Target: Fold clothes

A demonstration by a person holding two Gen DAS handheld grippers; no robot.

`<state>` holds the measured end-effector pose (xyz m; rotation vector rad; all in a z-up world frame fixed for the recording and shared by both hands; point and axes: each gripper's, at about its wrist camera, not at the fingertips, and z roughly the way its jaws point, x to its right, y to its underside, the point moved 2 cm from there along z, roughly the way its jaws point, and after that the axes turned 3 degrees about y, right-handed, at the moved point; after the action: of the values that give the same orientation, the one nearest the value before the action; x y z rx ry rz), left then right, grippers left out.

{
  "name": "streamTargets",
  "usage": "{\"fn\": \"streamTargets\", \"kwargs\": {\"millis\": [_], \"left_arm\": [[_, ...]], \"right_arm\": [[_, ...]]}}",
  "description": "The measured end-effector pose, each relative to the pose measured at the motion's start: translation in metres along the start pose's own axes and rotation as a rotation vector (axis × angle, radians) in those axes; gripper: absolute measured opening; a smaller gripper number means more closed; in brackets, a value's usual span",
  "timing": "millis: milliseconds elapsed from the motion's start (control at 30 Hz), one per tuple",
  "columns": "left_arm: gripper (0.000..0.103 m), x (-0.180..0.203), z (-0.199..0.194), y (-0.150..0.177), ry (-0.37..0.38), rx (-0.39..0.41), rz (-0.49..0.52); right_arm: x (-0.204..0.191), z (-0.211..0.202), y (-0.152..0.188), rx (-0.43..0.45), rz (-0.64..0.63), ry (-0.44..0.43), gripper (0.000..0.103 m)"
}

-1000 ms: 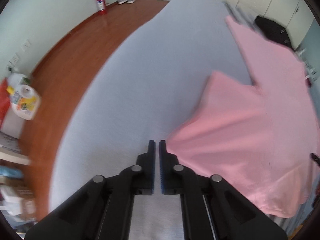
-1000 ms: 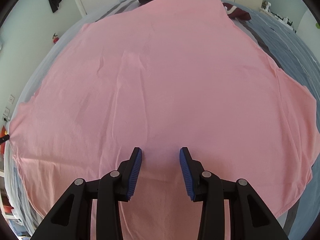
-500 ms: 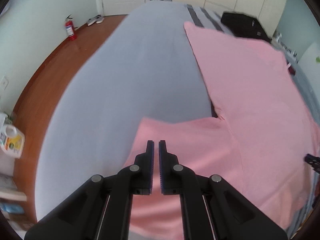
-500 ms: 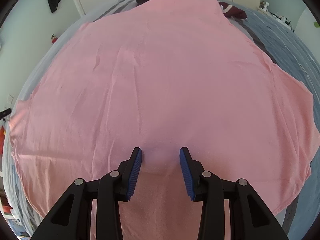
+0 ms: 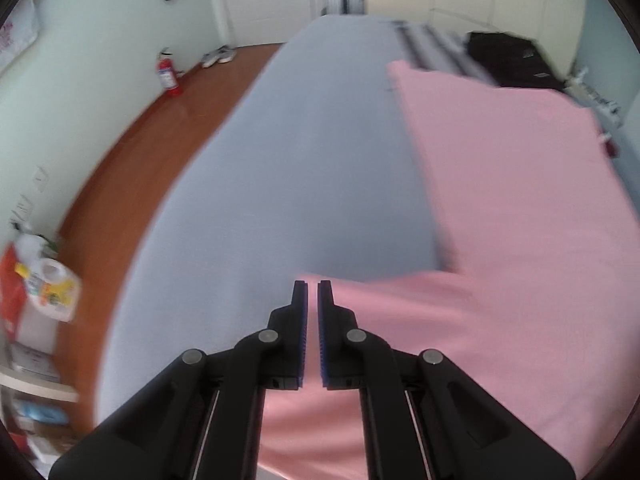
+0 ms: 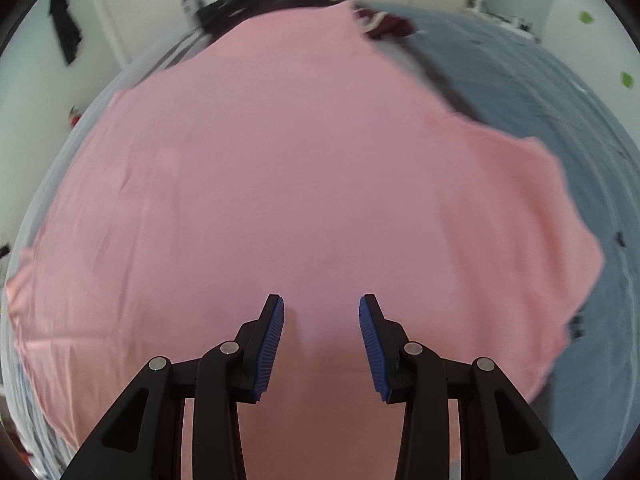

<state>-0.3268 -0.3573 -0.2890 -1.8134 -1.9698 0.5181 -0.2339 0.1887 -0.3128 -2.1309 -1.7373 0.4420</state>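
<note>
A pink T-shirt (image 5: 520,200) lies spread flat on the bed, and it fills most of the right wrist view (image 6: 300,160). My left gripper (image 5: 313,284) is shut, its tips at the outer corner of the near sleeve (image 5: 400,304). I cannot tell whether any cloth is pinched between its jaws. My right gripper (image 6: 322,300) is open above the shirt's body, near its front edge, with nothing between the blue pads (image 6: 274,344). The other sleeve (image 6: 540,220) sticks out to the right.
The grey bed sheet (image 5: 300,160) is bare left of the shirt. Dark clothes (image 5: 508,56) and a maroon garment (image 6: 384,26) lie at the far end. Wooden floor (image 5: 132,168), a fire extinguisher (image 5: 167,72), shoes (image 5: 218,55) and a cluttered shelf (image 5: 48,280) are on the left.
The left gripper, still shut, swept across the near sleeve, which went from bunched toward its tips to lying flat beneath them. The right gripper shifted over the shirt, showing more of the right sleeve.
</note>
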Motion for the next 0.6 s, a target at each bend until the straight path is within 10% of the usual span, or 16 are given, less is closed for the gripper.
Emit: {"fn": "streamTargets", "kwargs": {"millis": [300,600], "left_arm": [[0.002,0.123,-0.027,0.083,0.169,-0.113,0.012],[0.002,0.184,-0.013,0.093,0.192,-0.157,0.020]], "right_arm": [[0.149,-0.013,-0.031,0.060,0.157,0.185,0.046],[0.193,0.024,-0.121,0.046,0.063,0.021,0.061]]}}
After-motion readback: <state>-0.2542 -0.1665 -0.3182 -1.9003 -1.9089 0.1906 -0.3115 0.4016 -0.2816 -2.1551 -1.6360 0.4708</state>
